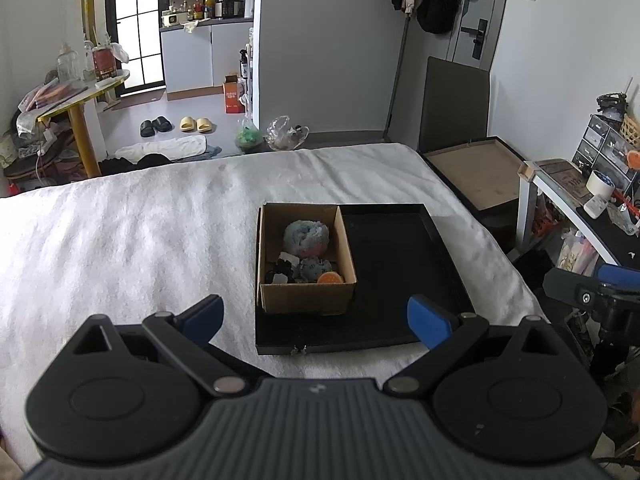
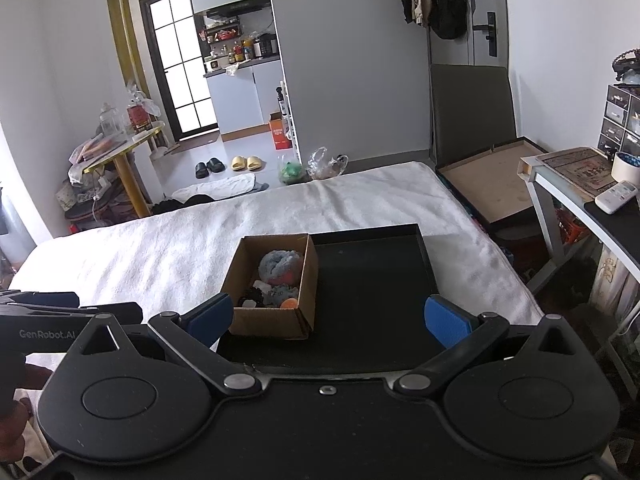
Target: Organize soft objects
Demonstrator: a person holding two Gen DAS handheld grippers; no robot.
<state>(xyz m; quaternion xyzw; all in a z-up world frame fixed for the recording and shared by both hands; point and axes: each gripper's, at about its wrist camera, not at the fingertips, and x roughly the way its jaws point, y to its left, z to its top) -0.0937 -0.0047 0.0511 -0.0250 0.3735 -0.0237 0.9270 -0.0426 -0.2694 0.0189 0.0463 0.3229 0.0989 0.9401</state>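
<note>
Both grippers hang wide and empty, left gripper (image 1: 314,320), right gripper (image 2: 328,318); the soft bits all sit in the cardboard box (image 1: 306,300) on the black tray (image 1: 400,272) — either sorted already or awaiting unloading

Cardboard box (image 1: 306,256) fills tray's (image 1: 400,268) left, right half bare, blanket (image 1: 140,232) open around.

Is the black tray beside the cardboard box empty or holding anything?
Empty apart from the box. The black tray shows a bare dark floor; the soft items all sit inside the cardboard box at its left end.
</note>
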